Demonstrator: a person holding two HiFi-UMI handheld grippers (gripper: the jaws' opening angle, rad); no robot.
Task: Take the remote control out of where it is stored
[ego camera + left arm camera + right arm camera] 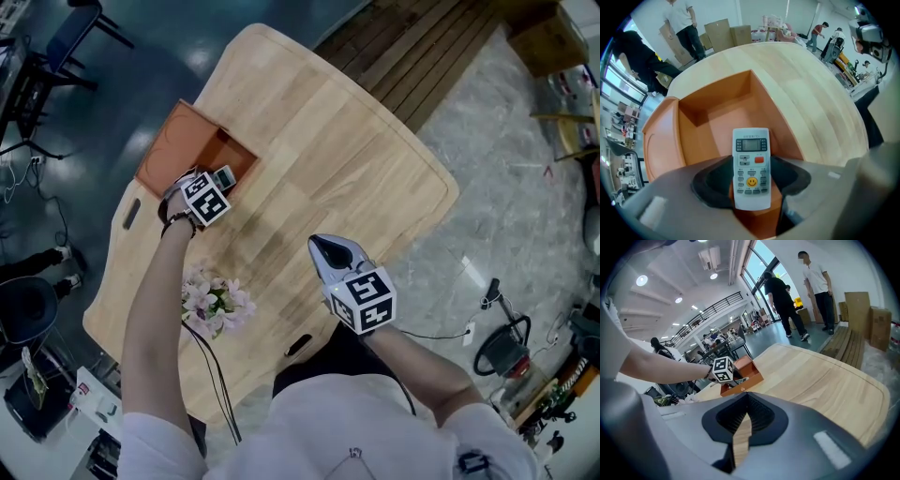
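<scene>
A broad pale wooden desk (356,159) with rounded corners filled most of the head view, set over a floor that was part dark and part grey stone. Near the desk's far left edge sat an orange box (717,108), open at the top, with a flat orange panel lying beside its square hollow. The right tongs (743,427) hung over the near middle of the desk, well apart from the box, their dark ribbed jaws brought together with only a thin slit of wood grain showing between them and nothing held. The left tongs (751,180) reached to the near side of the box and were clamped on the remote control, one jaw pressing each long edge of its lower half. A small bunch of pale pink flowers (214,302) lay near the desk's front left edge, beside the left forearm. The remote control (751,164) was white, face up, with a small screen, a red button and a yellow smiley button; its top end pointed over the box's hollow, though whether its underside touched the box could not be told.
</scene>
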